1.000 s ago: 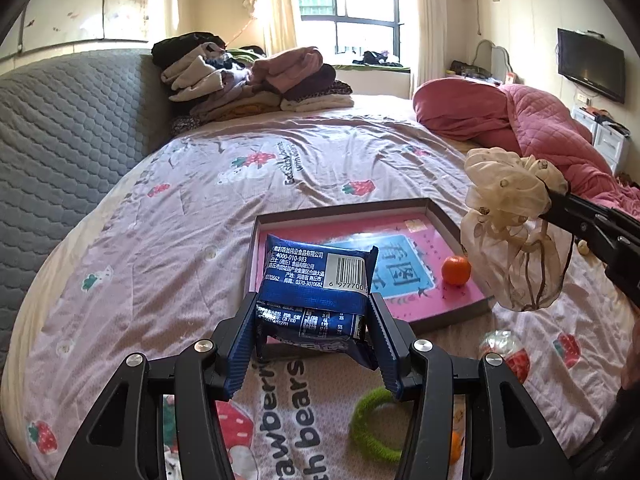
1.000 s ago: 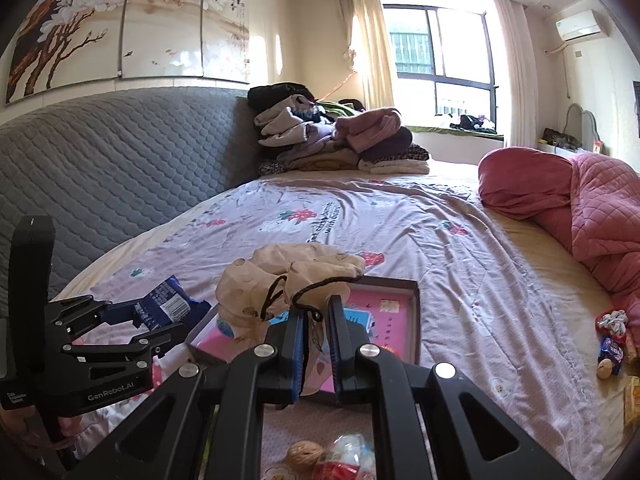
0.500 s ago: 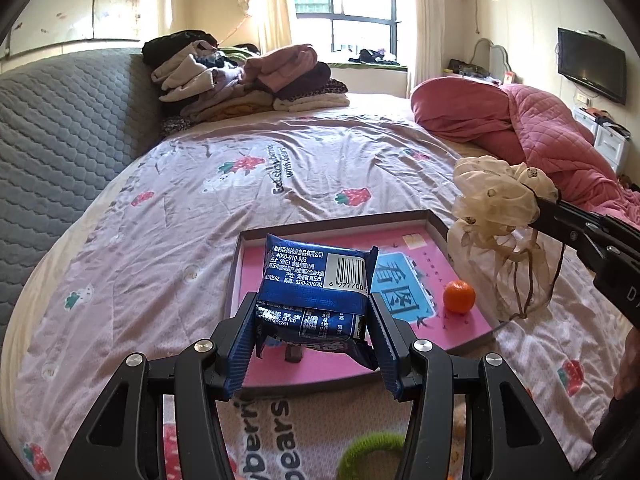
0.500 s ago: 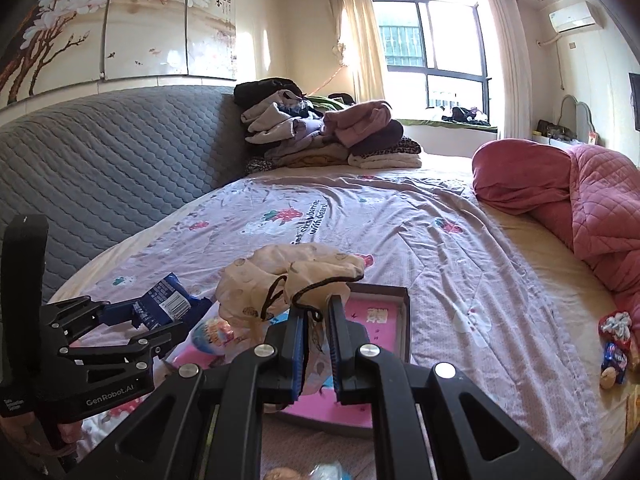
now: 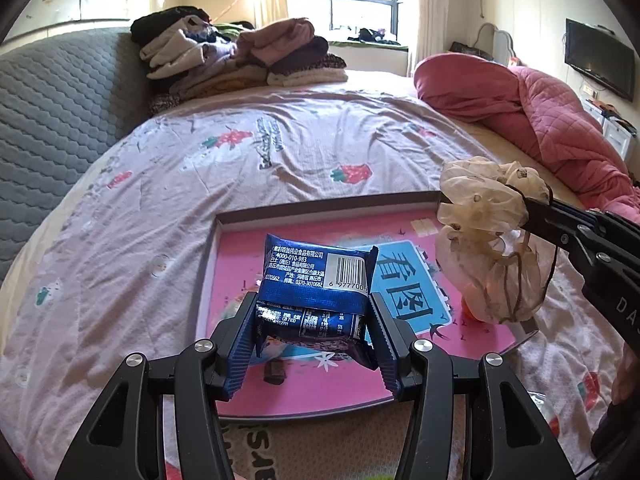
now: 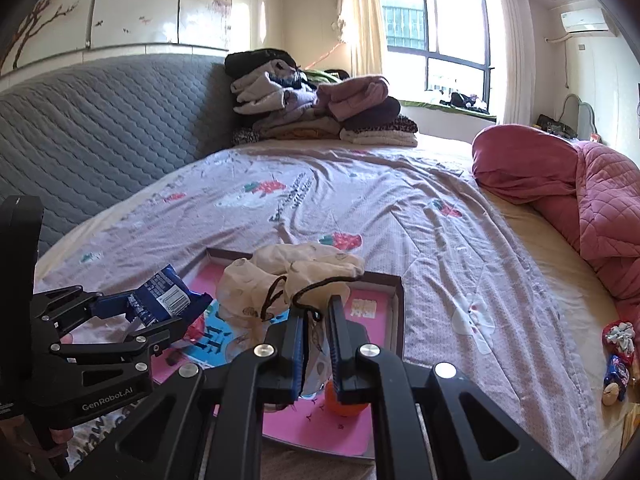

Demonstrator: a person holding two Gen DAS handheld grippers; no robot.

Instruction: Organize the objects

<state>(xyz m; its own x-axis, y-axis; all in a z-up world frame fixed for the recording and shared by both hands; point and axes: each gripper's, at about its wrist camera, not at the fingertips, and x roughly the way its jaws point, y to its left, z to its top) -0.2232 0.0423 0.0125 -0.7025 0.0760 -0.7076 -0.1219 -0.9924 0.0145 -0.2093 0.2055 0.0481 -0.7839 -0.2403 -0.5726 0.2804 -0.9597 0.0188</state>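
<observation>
My left gripper (image 5: 311, 322) is shut on a blue snack packet (image 5: 316, 280) and holds it above the pink tray (image 5: 248, 220) on the bed. The packet also shows in the right wrist view (image 6: 160, 300). My right gripper (image 6: 316, 334) is shut on a sheer cream drawstring pouch (image 6: 296, 276), which hangs over the tray's right side (image 6: 396, 300); the pouch shows in the left wrist view (image 5: 488, 240). A small orange (image 6: 344, 402) lies in the tray under the pouch. A small dark piece (image 5: 274, 372) lies on the tray floor.
A pile of folded clothes (image 5: 240, 56) sits at the head of the bed by the grey headboard (image 5: 52, 112). A pink quilt (image 5: 540, 120) lies at the right. Small trinkets (image 6: 618, 356) lie at the bed's right edge.
Both grippers have moved forward over the tray, each with its object still held. The tray now lies closer and larger below them, and the pouch hangs over the orange.
</observation>
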